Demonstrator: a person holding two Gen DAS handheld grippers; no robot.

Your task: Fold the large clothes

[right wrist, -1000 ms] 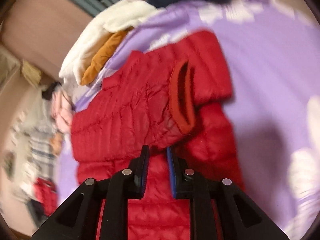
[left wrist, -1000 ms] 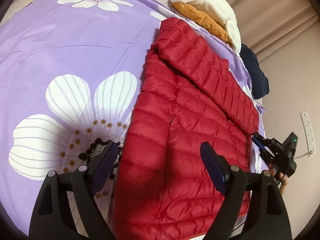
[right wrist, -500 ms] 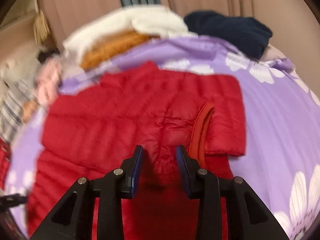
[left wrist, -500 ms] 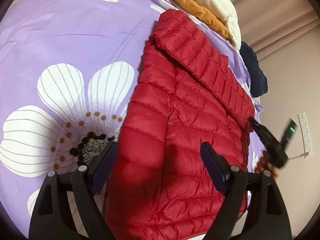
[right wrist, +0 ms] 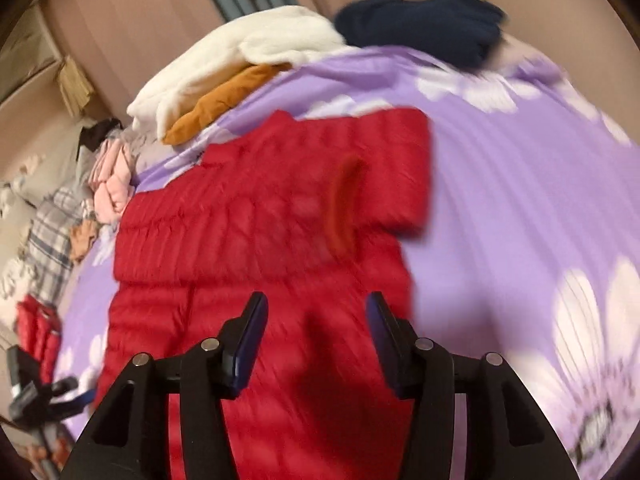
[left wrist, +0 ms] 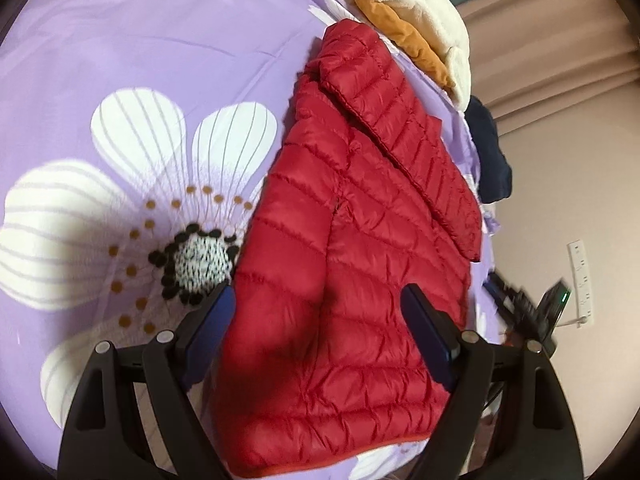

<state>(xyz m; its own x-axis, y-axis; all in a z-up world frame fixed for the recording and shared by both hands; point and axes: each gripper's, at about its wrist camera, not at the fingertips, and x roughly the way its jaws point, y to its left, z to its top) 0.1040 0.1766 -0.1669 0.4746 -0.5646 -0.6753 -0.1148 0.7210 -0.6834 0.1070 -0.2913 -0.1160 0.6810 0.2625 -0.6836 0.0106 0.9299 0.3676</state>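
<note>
The left gripper point(left wrist: 316, 320) hangs above the jacket point(left wrist: 352, 280) with its jaws spread wide and nothing pinched between them; the red quilted fabric lies below and ahead of its fingers point(left wrist: 428, 332). The right gripper point(right wrist: 316, 336) is opening its jaws, and they too hold nothing, the jacket point(right wrist: 260, 240) lying under and beyond them, blurred in this view.

The jacket lies flat on the bed point(left wrist: 120, 60), stretching away from both grippers. One sleeve point(left wrist: 404, 128) is folded across its body, and the orange-red cuff point(right wrist: 344, 208) shows ahead of the right gripper.

To the left of the left gripper, the purple bedsheet shows a big white flower point(left wrist: 140, 200). Past the jacket's far end lie a white fleece point(right wrist: 240, 56) with an orange garment point(right wrist: 224, 100) under it, and a navy garment point(right wrist: 420, 28) beside them. Far left of the right gripper sits a heap of other clothes point(right wrist: 80, 208).
</note>
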